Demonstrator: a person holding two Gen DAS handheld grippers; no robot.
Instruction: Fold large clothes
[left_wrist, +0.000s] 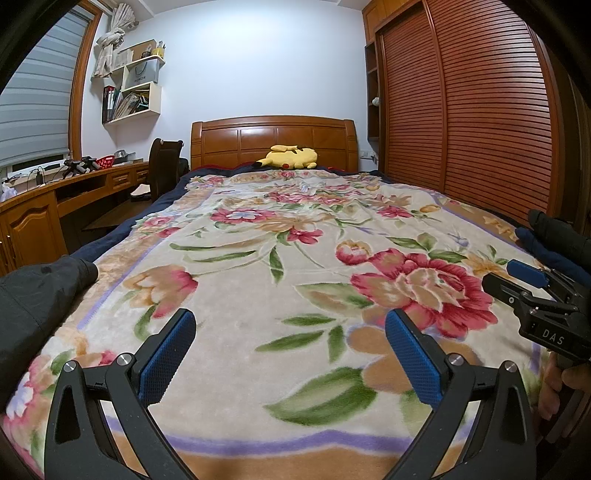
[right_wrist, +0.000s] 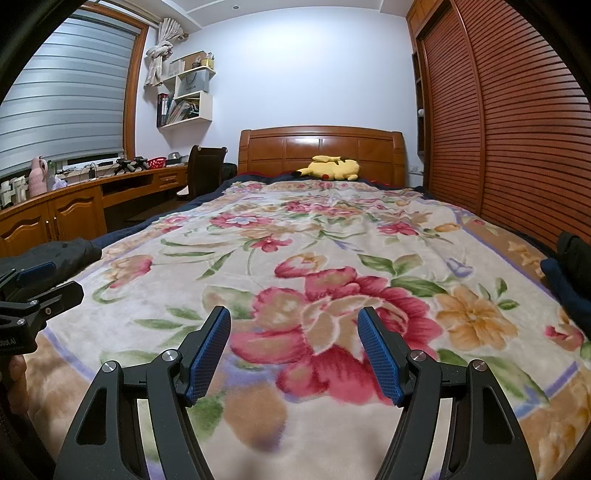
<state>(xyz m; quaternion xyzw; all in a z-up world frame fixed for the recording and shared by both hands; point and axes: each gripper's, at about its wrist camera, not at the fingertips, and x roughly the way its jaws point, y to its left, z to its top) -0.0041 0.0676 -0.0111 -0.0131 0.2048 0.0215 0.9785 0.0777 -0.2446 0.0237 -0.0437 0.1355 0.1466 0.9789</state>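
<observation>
1. Hovering over the near end of the bed, the left gripper (left_wrist: 291, 354) has its blue-padded fingers (left_wrist: 168, 356) spread wide, with nothing between them but the blanket below.
2. The right gripper (right_wrist: 293, 354) hangs beside it, also over the near end, its jaws parted somewhat less widely and likewise gripping nothing.
3. Each claw shows at the edge of the other's view: the right one at the right edge of the left wrist view, the left one at the left edge of the right wrist view.
4. Beneath both lies a floral blanket (left_wrist: 280, 236) spread flat across the bed, with red, peach and green blooms on a cream ground.
5. A black garment (left_wrist: 40, 291) sits bunched at the blanket's left edge, near the left claw.
6. At the right edge, a dark navy garment (right_wrist: 569, 284) lies beside another black piece of clothing (right_wrist: 574, 249), near the right claw.
7. Far off, a yellow plush toy (left_wrist: 290, 157) rests against the wooden headboard (left_wrist: 273, 138).
8. A slatted wardrobe (right_wrist: 517, 122) lines the right wall; a wooden desk (right_wrist: 77, 199) runs along the left.
</observation>
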